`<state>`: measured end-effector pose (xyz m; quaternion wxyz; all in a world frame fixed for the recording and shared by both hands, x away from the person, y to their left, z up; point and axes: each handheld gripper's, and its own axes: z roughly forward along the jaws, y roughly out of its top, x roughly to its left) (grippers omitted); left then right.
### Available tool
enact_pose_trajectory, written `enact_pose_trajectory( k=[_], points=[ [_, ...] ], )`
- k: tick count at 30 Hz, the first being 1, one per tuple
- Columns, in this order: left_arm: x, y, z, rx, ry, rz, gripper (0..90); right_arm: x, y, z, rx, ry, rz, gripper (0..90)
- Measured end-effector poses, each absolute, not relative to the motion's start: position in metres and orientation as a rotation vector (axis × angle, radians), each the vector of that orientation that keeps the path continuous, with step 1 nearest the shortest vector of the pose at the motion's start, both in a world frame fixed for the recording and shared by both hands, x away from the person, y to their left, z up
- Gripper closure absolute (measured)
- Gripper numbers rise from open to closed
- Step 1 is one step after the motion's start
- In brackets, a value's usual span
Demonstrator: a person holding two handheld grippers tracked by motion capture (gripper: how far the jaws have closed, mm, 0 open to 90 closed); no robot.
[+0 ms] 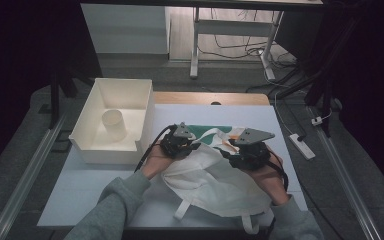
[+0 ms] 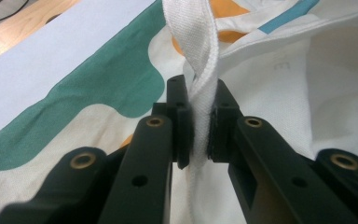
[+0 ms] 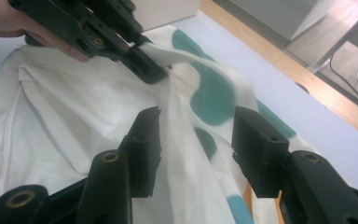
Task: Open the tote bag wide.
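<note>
A white cloth tote bag (image 1: 215, 180) with green, orange and blue shapes lies crumpled on the white table (image 1: 90, 185). My left gripper (image 2: 199, 126) is shut on the bag's white woven strap (image 2: 193, 37), which twists up and away from the pads. In the high view that gripper (image 1: 182, 142) sits at the bag's upper left. My right gripper (image 3: 193, 140) is open, its pads astride a raised fold of the bag (image 3: 182, 121); in the high view it (image 1: 242, 150) is at the bag's upper right. The right gripper view also shows the left gripper (image 3: 144, 63) pinching cloth.
A white open box (image 1: 87, 122) stands at the table's left with a white cup (image 1: 114, 124) inside. Two bag straps (image 1: 182, 210) hang near the front edge. A wooden strip (image 1: 210, 98) borders the table's far side. A power strip (image 1: 301, 146) and cables lie on the floor at the right.
</note>
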<state>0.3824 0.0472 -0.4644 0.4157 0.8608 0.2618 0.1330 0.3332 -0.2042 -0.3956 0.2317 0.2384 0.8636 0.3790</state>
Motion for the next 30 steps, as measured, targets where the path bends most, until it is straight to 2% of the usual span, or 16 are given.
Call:
enact_pose_trajectory(
  k=[9, 13, 17, 24, 28, 29, 30],
  points=[
    [0.381, 0.047, -0.464, 2.155, 0.662, 0.339, 81.4, 0.341, -0.227, -0.402, 0.739, 2.395, 1.024, 53.3],
    [0.382, 0.048, -0.465, 2.159, 0.659, 0.333, 81.3, 0.346, -0.23, -0.41, 0.769, 2.416, 0.981, 57.3],
    [0.382, 0.048, -0.465, 2.161, 0.657, 0.333, 81.3, 0.346, -0.23, -0.412, 0.768, 2.43, 0.991, 59.4],
    [0.381, 0.048, -0.465, 2.157, 0.662, 0.334, 81.3, 0.336, -0.226, -0.403, 0.728, 2.446, 1.054, 57.9],
    [0.381, 0.048, -0.465, 2.158, 0.658, 0.333, 81.2, 0.333, -0.217, -0.412, 0.698, 2.504, 1.009, 58.5],
    [0.381, 0.048, -0.465, 2.159, 0.657, 0.334, 81.2, 0.334, -0.215, -0.417, 0.692, 2.522, 0.968, 67.7],
    [0.381, 0.048, -0.465, 2.159, 0.656, 0.334, 81.2, 0.334, -0.215, -0.417, 0.692, 2.522, 0.968, 67.7]
  ],
)
